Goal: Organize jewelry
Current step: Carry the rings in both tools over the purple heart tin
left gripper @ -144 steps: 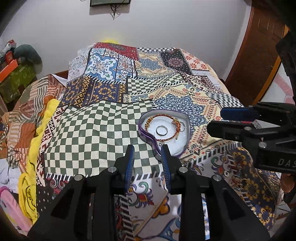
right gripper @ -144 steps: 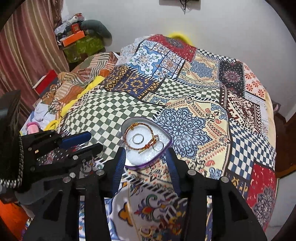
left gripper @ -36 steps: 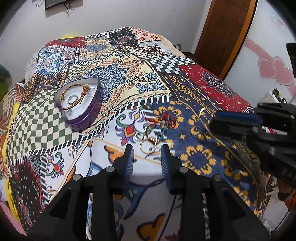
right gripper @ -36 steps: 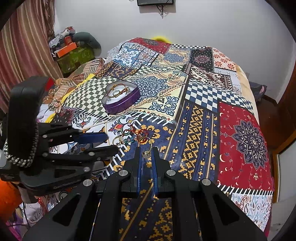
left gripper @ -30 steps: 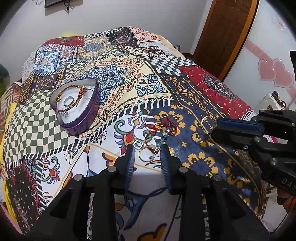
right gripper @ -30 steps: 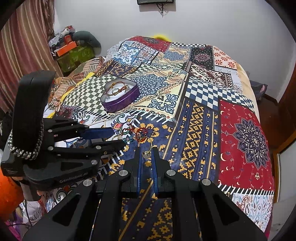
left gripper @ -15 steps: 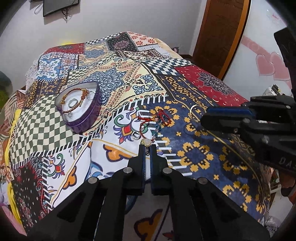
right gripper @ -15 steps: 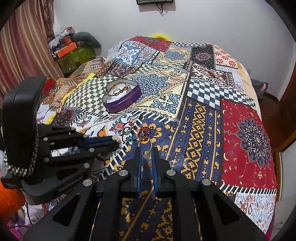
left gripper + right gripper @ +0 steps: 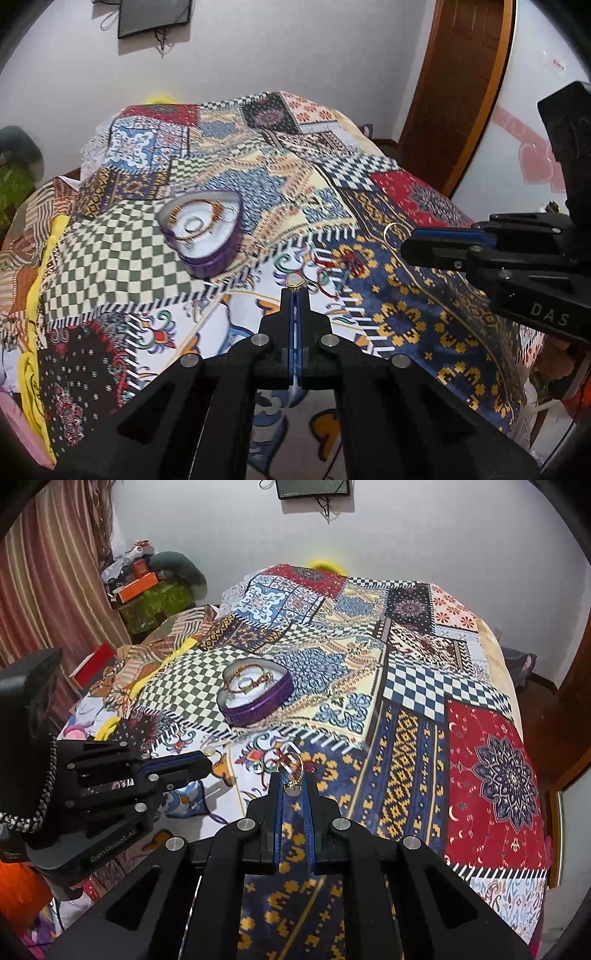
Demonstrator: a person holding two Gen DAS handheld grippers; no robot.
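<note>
— What carries everything?
— A bed (image 9: 480, 760) under a patchwork spread.
— And lying on it?
— A purple heart-shaped tin (image 9: 255, 692) at ten o'clock; loose red jewelry (image 9: 341, 264) near six.

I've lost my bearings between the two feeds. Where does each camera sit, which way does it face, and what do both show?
Left wrist: rides the left gripper, looking down its shut fingers, which pinch a gold ring, over the patchwork bedspread; the right gripper enters at right.
Right wrist: rides the right gripper, shut on a gold hoop; the left gripper enters at left.
Shared: the purple heart-shaped tin, the bedspread, the wall screen.
</note>
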